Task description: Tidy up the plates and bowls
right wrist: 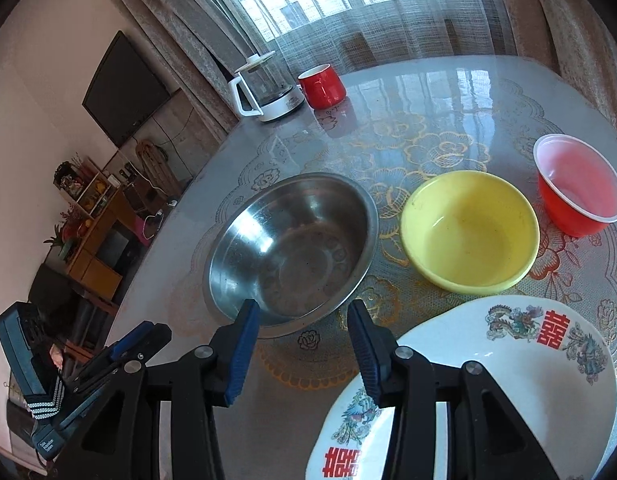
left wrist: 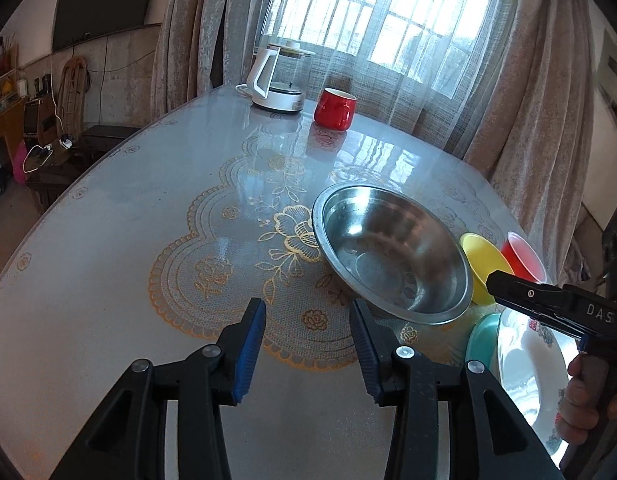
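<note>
A steel bowl (left wrist: 392, 256) (right wrist: 288, 248) sits on the table. To its right are a yellow bowl (left wrist: 484, 268) (right wrist: 468, 232) and a red plastic bowl (left wrist: 522, 258) (right wrist: 580, 192). A white plate with red characters (left wrist: 528, 376) (right wrist: 488, 380) lies nearest, with a teal dish (left wrist: 482, 336) beside it in the left wrist view. My left gripper (left wrist: 308, 316) is open and empty, just left of the steel bowl's near rim. My right gripper (right wrist: 302, 316) is open and empty, over the steel bowl's near rim, its right finger above the plate's edge.
A red mug (left wrist: 334, 109) (right wrist: 322, 86) and a white kettle on its base (left wrist: 274, 80) (right wrist: 264, 88) stand at the table's far edge by the curtained window. The table (left wrist: 108, 260) has a lace-patterned cover. A shelf and TV stand left.
</note>
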Demonstrator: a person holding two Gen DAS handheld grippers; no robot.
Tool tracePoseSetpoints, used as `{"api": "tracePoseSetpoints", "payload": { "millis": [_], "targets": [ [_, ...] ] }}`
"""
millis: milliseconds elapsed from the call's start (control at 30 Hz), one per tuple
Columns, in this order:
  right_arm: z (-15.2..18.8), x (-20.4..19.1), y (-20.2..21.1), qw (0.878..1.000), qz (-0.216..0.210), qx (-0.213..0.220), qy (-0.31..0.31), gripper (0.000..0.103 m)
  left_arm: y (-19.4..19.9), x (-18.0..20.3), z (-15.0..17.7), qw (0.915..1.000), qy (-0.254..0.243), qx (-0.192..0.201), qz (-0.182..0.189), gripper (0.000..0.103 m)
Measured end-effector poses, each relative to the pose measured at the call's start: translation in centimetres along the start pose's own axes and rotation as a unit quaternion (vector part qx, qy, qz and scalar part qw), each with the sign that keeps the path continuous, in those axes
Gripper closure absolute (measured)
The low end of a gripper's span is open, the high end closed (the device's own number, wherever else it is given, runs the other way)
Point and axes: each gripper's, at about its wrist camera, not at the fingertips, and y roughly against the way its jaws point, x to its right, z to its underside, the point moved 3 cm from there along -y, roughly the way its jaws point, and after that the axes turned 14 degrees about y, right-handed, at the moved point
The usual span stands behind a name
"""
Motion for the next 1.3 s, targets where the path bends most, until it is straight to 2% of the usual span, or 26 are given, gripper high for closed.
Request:
{"api": "tracePoseSetpoints", "payload": {
  "millis": [133, 300, 433, 533, 600, 667, 767, 867, 1067, 1300],
  "targets": [
    [-0.8, 0.9, -1.2, 1.0, 0.01, -0.009, -0.008, 0.057, -1.3, 0.3, -1.3, 0.9998, 0.019, -0.006, 0.005, 0.059],
    [-1.4, 1.4, -2.8, 0.999, 0.022, -0.026, -0.007, 0.057, -3.3, 1.3, -2.4, 0.9997, 0.021, -0.015, 0.0, 0.059],
    [-1.7, 1.7, -3.9, 0.999, 0.031, -0.035, -0.007, 0.055, -5.0, 1.7, -2.7, 0.9995, 0.021, -0.018, -0.015, 0.059],
    [-2.0, 1.7, -4.9, 0.998, 0.04, -0.042, 0.003, 0.055, -6.4, 1.9, -2.6, 0.9991, 0.02, -0.037, -0.005, 0.063],
    [-2.0, 1.5, -5.6, 0.998, 0.045, -0.051, 0.014, 0.055, -7.0, 2.1, -2.3, 0.9989, 0.011, -0.046, -0.007, 0.074],
    [-2.0, 0.9, -5.9, 0.995, 0.066, -0.057, 0.039, 0.057, -6.6, 2.5, -2.0, 0.9993, 0.001, -0.038, 0.002, 0.08],
    [-2.2, 0.0, -5.6, 0.992, 0.089, -0.051, 0.072, 0.062, -5.7, 2.2, -1.7, 0.9997, 0.002, -0.025, -0.003, 0.078],
    [-1.8, -0.6, -5.2, 0.992, 0.08, -0.049, 0.081, 0.064, -5.0, 1.4, -1.2, 0.9994, 0.008, -0.032, 0.0, 0.077],
    [-0.7, -2.8, -3.7, 0.991, 0.074, -0.04, 0.108, 0.065, -1.7, 0.9, 0.3, 0.9998, -0.011, -0.011, -0.009, 0.076],
    [1.3, -5.3, -2.2, 0.99, 0.059, -0.033, 0.128, 0.065, 1.9, -0.3, 1.4, 1.0, -0.009, 0.002, 0.003, 0.074]
  ]
}}
